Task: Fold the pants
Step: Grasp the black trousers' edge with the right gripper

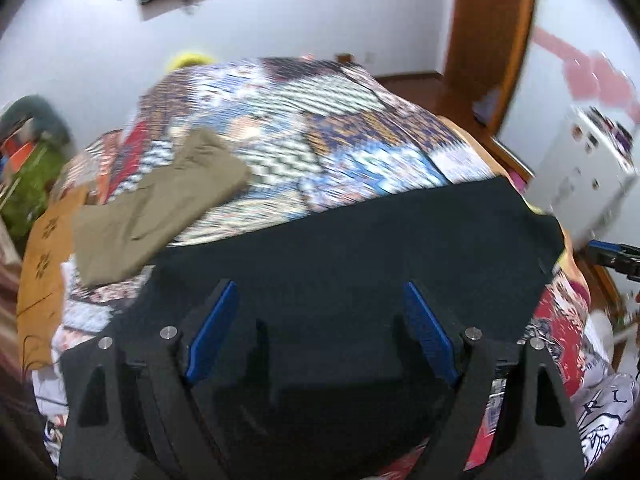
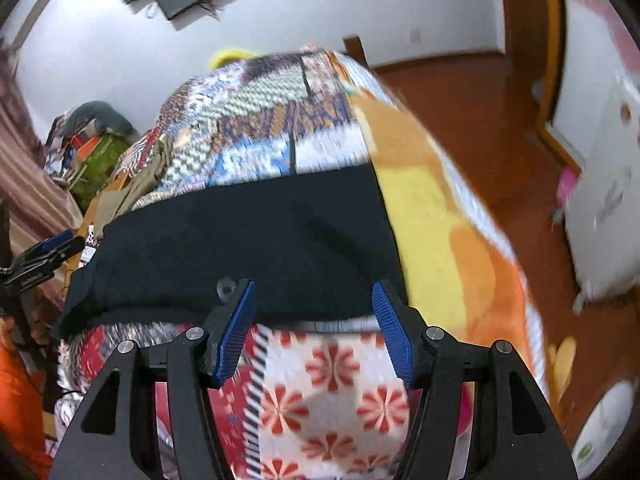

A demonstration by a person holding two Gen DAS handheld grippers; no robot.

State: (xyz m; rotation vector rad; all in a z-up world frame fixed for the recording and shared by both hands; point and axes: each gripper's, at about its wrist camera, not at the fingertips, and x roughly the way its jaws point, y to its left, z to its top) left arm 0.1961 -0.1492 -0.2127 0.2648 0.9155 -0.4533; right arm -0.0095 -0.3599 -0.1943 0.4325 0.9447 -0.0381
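Dark pants (image 1: 360, 240) lie crosswise on the bed (image 1: 280, 112), dead ahead of both empty tongs: left tongs (image 1: 320, 332) wide, right tongs (image 2: 314, 328) half-spread.

A folded pair of black cloth pants (image 2: 240, 248) lies flat across a bed with a bright patchwork quilt (image 2: 260, 132), reaching the bed's right edge. The right gripper (image 2: 314, 304) with blue ribbed pads hangs over the pants' near edge, jaws apart with nothing between them. A brown-green cloth garment (image 2: 140, 184) lies by the bed's left edge.
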